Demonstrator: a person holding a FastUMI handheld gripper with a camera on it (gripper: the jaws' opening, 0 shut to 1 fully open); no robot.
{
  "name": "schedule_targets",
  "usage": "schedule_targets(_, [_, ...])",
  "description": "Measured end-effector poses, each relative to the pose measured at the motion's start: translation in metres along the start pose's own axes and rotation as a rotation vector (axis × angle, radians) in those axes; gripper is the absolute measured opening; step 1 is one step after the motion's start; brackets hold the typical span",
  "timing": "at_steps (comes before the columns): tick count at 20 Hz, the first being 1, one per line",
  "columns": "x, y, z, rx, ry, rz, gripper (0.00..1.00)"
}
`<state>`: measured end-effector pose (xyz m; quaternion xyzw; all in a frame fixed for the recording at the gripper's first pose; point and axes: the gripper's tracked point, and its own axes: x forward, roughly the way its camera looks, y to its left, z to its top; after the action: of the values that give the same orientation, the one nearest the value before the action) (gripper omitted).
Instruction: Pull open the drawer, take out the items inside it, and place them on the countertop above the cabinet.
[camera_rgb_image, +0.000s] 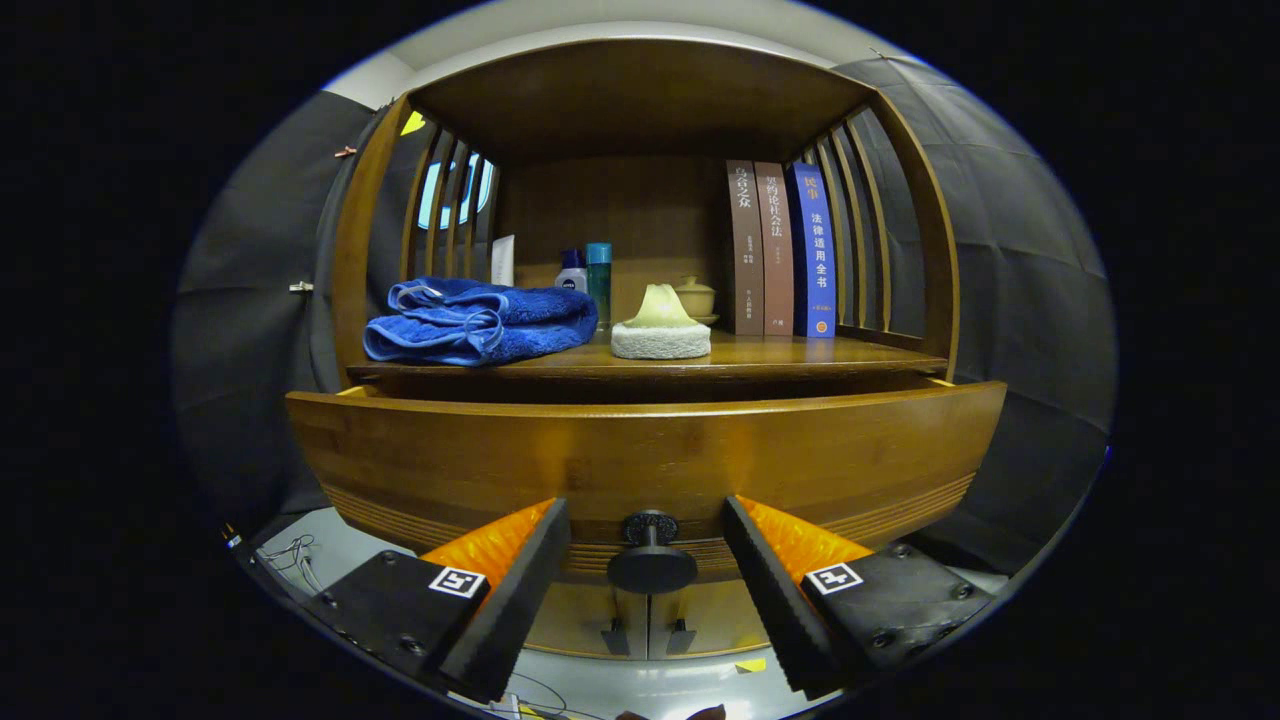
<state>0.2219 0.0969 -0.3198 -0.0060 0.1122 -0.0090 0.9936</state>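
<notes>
Straddled the drawer knob (651, 556) with gripper (647, 535) fingers spread wide, untouching. Knob's stem pointed straight back from drawer (640, 455).

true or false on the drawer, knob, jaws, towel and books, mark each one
1. The drawer is pulled partly out. True.
2. The gripper is shut on the knob. False: the jaws stand open either side of it, not touching.
3. A blue towel lies folded on the countertop. True.
4. The books lie flat in a stack. False: they stand upright.
5. The towel sits right of the books. False: left.
</notes>
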Motion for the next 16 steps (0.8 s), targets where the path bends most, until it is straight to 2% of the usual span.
schedule_targets(9, [0.046, 0.001, 0.007, 0.004, 0.017, -0.001, 1.0])
schedule_targets(16, [0.048, 0.002, 0.005, -0.026, 0.012, -0.015, 1.0])
